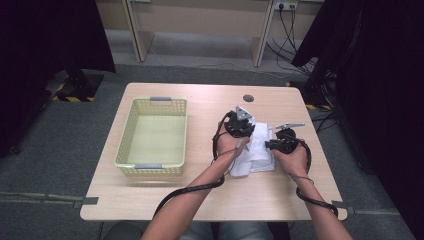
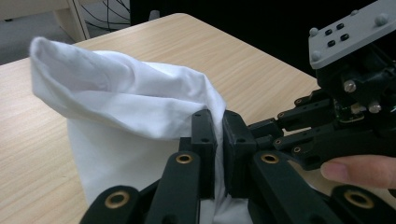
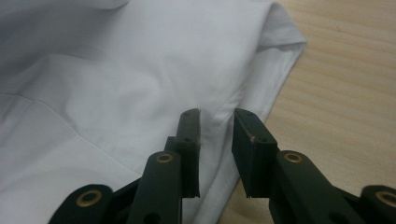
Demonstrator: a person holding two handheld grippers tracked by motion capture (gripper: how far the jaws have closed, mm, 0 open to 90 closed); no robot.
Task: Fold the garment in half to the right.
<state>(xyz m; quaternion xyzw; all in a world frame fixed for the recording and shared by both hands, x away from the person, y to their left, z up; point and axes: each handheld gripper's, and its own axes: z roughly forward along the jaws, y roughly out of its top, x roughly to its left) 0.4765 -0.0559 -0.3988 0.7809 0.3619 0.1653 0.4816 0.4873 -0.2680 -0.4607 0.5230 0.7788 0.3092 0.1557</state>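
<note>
Grey carpet surrounds a light wooden table (image 1: 200, 195); desk legs and cables stand beyond its far edge. High view: a yellow basket (image 1: 152, 167) sits toward the left edge. A white cloth (image 1: 260, 150) lies right of centre, nearer the right edge, between the two hands. The left gripper (image 1: 243, 131) rests on the cloth's left part; the right gripper (image 1: 272, 145) meets the cloth's right side.

Left gripper view: the left gripper (image 2: 219, 140) has its jaws together, clamped on a fold of the cloth (image 2: 126, 107), which rises in a loose ridge above the table (image 2: 28, 154). The right gripper's linkage and grey plate lie at right, with a fingertip (image 2: 359, 170) below them.

Right gripper view: the right gripper (image 3: 217, 128) has its jaws a little apart over the cloth's (image 3: 116, 84) hemmed edge; fabric lies in the gap, the pads not visibly pressing it. The cloth's corner (image 3: 292, 39) lies flat on the table (image 3: 345, 93).
</note>
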